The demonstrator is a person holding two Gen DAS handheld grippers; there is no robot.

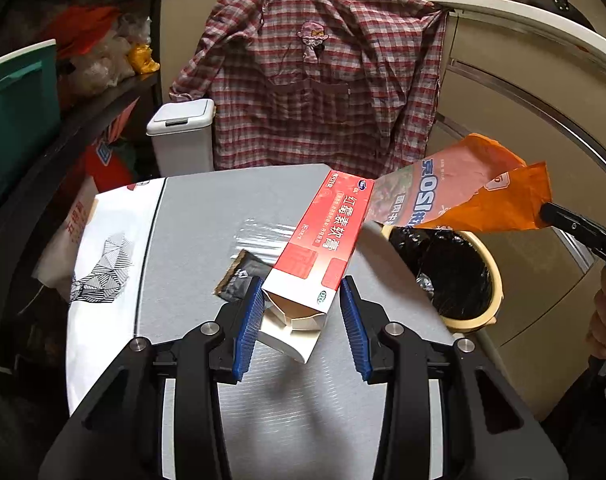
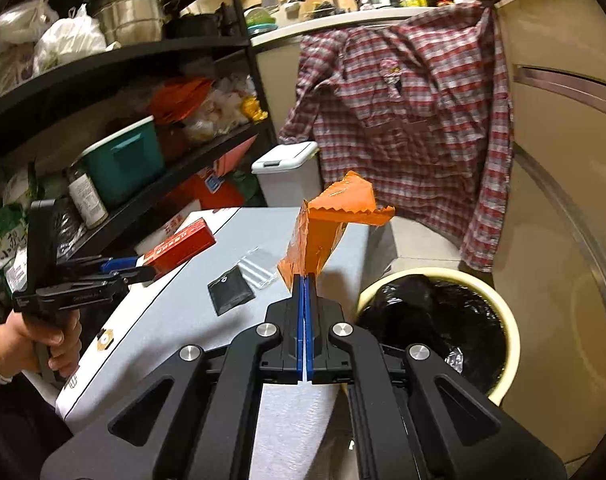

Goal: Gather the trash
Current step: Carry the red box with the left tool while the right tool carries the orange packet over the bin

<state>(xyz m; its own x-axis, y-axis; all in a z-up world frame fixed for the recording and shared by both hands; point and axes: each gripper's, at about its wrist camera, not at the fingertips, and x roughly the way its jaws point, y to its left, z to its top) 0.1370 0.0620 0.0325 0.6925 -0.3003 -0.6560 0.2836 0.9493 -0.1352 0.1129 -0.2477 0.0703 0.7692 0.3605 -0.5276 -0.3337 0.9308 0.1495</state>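
Between left gripper (image 1: pixel 301 312) pads — red carton (image 1: pixel 323 232), end flap open, empty.

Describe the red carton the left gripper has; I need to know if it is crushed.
The red carton is a long, slim cardboard box printed with white Chinese characters. Its near end flap hangs open, showing a plain interior. It looks uncrushed, lifted off the grey table, held between the left gripper fingers, far end tilted up.

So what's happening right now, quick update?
Left gripper holds red box. Right gripper shut on orange wrapper, beside lined bin. Black packet, clear wrap left on table.
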